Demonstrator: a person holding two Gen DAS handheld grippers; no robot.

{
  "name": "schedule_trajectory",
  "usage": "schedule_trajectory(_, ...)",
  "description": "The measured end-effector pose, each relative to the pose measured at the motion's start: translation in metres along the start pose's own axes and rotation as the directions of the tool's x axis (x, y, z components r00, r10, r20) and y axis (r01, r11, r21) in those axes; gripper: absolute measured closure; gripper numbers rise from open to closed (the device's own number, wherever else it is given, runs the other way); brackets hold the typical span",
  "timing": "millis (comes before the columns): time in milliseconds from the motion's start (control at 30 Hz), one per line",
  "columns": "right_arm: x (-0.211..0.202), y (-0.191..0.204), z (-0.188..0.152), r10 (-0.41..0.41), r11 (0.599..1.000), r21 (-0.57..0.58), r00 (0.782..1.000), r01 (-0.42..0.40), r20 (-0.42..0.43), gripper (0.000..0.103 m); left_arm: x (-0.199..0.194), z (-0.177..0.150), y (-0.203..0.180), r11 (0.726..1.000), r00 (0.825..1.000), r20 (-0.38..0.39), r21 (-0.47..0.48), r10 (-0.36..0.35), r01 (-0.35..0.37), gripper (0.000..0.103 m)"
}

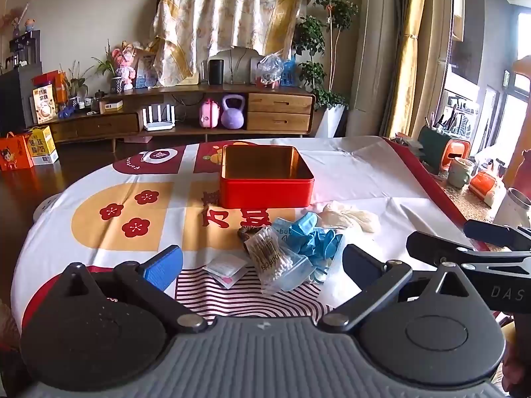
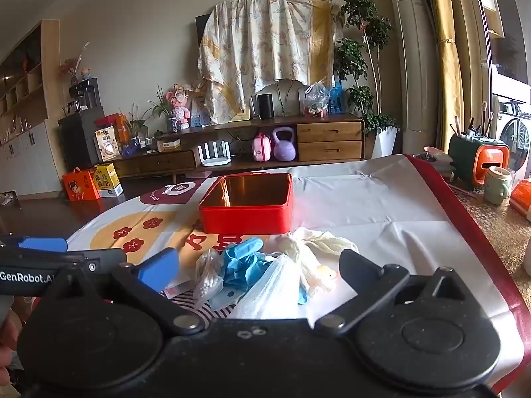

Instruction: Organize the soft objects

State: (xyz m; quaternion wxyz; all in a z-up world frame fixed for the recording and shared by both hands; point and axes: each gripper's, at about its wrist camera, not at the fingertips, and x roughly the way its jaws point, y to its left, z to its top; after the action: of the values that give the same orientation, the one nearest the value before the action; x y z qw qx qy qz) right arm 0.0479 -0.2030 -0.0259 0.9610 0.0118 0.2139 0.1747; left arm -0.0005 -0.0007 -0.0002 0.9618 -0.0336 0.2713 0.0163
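— Both claws are spread as wide as they go, aren't they? Nothing in either one.

— Right. From its own camera, the left gripper (image 1: 262, 262) hangs tilted down over the near edge of the table, one blue finger pad (image 1: 164, 267) to the left, the dark one to the right, and the pile sits in the gap ahead of them, untouched. The right gripper (image 2: 259, 265) is the same: fingers far apart, empty, just short of the heap.

— What's in the heap?

— Soft bits, all bunched together on the printed tablecloth (image 1: 109, 179). A clear bag of cotton swabs (image 1: 270, 258) nearest the left claw, blue gloves (image 1: 315, 237) tangled beside it, and a cream-coloured cloth (image 1: 351, 217) behind those, toward the right. A small flat white sachet (image 1: 225, 267) lies just left of the swab bag, and a brown hair tie (image 1: 245, 233) peeks out behind it.

— And from the other side?

— The right camera shows the blue gloves (image 2: 244, 262) in the middle, a white plastic bag (image 2: 272, 288) lying in front of them, closest to the claw, and the cream cloth (image 2: 318, 248) to the right.

— Where's the box?

— The red tin (image 1: 265, 179) stands open just beyond the pile, gold inside, nothing in it as far as I can see. It's near the gloves but not touching them. The right view has the red tin (image 2: 247, 204) at the same spot, behind the heap.

— And the two claws?

— Side by side; the tip of the right one pokes into the left camera's edge.
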Motion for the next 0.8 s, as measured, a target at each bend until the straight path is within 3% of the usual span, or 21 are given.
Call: schedule_trajectory(800, -0.0029, 0.0013, 0.0006, 0.009, 1.0, 0.016, 1.0, -0.009, -0.003, 0.0, -0.0006, -0.0016, -0.0001, 1.0, 1.0, -0.009, -0.023, -0.011, 0.011, 0.0)
